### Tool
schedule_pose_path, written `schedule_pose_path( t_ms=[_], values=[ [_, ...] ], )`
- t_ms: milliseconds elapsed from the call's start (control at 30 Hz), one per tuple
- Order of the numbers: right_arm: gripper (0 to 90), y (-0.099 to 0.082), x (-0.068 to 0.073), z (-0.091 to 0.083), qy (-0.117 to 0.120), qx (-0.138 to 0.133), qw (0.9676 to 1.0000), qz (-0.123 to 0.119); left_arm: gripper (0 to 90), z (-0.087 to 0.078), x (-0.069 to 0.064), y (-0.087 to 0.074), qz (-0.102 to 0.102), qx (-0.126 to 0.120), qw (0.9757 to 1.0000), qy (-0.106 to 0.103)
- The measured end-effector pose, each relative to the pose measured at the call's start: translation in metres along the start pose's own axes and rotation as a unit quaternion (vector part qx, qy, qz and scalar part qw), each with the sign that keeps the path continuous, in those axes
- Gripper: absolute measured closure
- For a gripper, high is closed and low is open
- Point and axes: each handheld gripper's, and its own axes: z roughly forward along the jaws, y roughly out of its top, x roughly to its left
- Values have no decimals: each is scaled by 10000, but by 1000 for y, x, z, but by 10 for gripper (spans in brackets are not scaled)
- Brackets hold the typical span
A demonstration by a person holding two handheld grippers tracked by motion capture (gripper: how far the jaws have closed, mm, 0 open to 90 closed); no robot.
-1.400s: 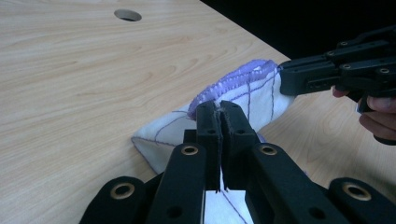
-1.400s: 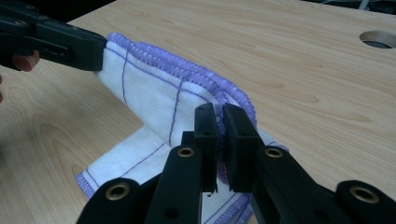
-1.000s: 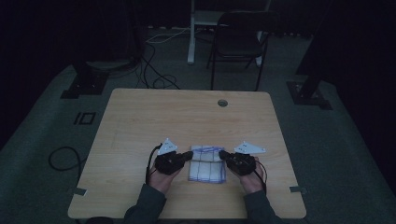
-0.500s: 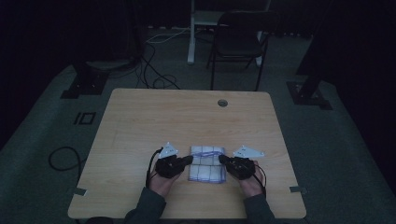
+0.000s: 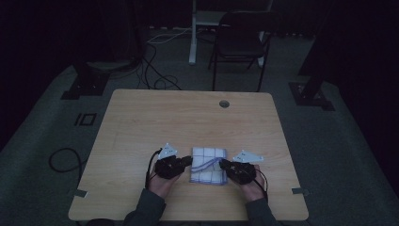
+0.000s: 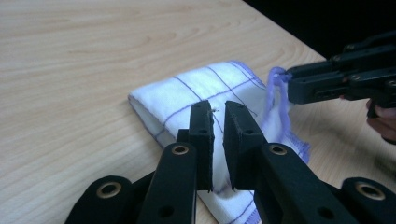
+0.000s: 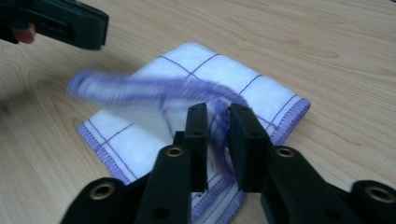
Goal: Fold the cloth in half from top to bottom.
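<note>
A folded white cloth (image 5: 208, 167) with purple grid lines and a purple hem lies near the front of the wooden table (image 5: 188, 117). My left gripper (image 5: 189, 160) is at its left edge and my right gripper (image 5: 222, 164) at its right edge. In the left gripper view my jaws (image 6: 218, 108) have just been opening, leaving a narrow gap over the cloth (image 6: 201, 86) with nothing between them. In the right gripper view my jaws (image 7: 218, 112) have also just been opening. A blurred loose strand of hem (image 7: 140, 86) runs between them, above the cloth (image 7: 224, 74).
The other hand's gripper (image 6: 327, 81) shows at the right of the left gripper view with hem hanging at its tip. A cable hole (image 5: 224, 103) is at the table's far edge. A chair (image 5: 240, 42) and cables (image 5: 160, 80) stand beyond on the floor.
Both hands have stayed at the cloth's two sides, hardly shifting. A purple hem strand now lies slack across the cloth's middle.
</note>
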Motion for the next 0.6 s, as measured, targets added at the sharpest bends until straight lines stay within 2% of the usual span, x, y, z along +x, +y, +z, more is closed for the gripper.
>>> schedule_pose_path(
  t_ms=[267, 467, 600],
  values=[
    [691, -2, -5, -11, -23, -140, 9999, 94, 820, 9, -4, -12, 43, 242, 9997, -32],
    [662, -1, -12, -18, -151, -303, 9992, 207, 816, 14, -9, -23, 115, 410, 9991, -56],
    [643, -4, -19, -18, -264, -285, 9988, 300, 814, 13, -9, -28, 125, 434, 9990, -40]
  ],
)
